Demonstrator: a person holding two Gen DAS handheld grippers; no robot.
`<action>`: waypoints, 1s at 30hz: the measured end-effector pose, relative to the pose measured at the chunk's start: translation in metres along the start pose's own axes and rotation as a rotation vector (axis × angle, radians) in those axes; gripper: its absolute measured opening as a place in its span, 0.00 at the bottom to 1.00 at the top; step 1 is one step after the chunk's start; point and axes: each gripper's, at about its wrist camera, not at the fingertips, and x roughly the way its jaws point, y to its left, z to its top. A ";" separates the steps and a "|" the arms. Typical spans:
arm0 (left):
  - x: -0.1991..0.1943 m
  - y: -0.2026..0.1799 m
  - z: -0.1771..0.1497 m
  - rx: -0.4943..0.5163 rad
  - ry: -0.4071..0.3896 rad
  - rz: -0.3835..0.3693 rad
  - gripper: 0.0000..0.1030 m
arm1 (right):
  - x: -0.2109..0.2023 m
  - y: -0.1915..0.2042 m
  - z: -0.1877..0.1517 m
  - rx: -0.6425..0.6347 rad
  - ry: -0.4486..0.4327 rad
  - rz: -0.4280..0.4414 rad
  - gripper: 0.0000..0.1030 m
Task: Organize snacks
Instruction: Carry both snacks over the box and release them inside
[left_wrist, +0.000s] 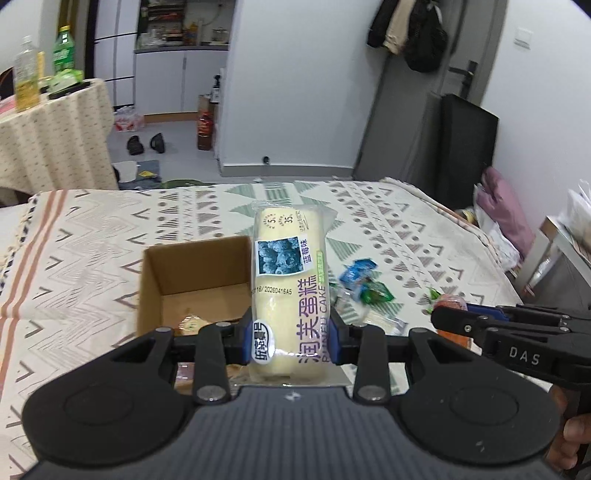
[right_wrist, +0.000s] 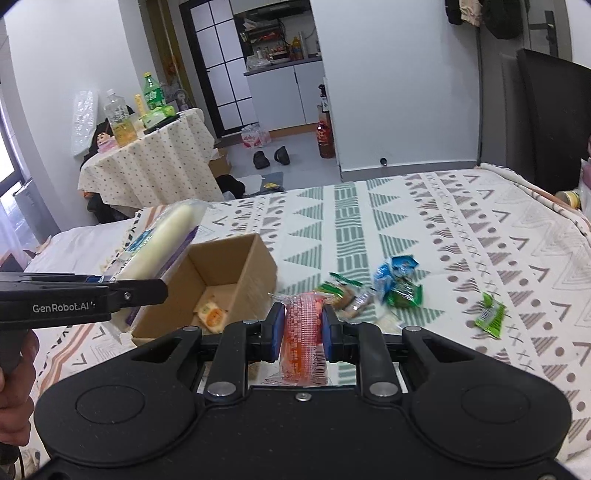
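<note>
The left gripper (left_wrist: 291, 332) is clamped on a long cake roll (left_wrist: 286, 291) in a clear wrapper with a blueberry label. The roll is held up above the near right corner of an open cardboard box (left_wrist: 192, 273), which sits on the patterned bedspread (left_wrist: 406, 229). In the right wrist view the cake roll (right_wrist: 166, 236) hangs over the box's left side.

The right gripper (right_wrist: 304, 325) is clamped on a red and orange snack packet (right_wrist: 303, 332), held above the bedspread just right of the cardboard box (right_wrist: 236, 269). Inside the box lies one small orange-printed packet (right_wrist: 211, 315).

Loose snacks lie on the bedspread to the right of the box: a blue packet (right_wrist: 393, 271), a green packet (right_wrist: 404, 297) touching it, a brown wrapped snack (right_wrist: 345, 295) beside them, and a separate green packet (right_wrist: 489, 319) further right.

Beyond the bed stands a round table (right_wrist: 155, 166) carrying bottles. Slippers (right_wrist: 271, 157) lie on the floor.
</note>
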 end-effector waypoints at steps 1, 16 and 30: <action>-0.001 0.006 0.000 -0.010 -0.003 0.006 0.35 | 0.003 0.004 0.001 -0.001 0.001 0.004 0.20; 0.025 0.084 -0.007 -0.159 -0.002 0.039 0.35 | 0.057 0.070 0.022 -0.067 0.036 0.106 0.20; 0.078 0.114 -0.026 -0.279 0.046 0.009 0.39 | 0.117 0.088 0.029 -0.053 0.109 0.147 0.20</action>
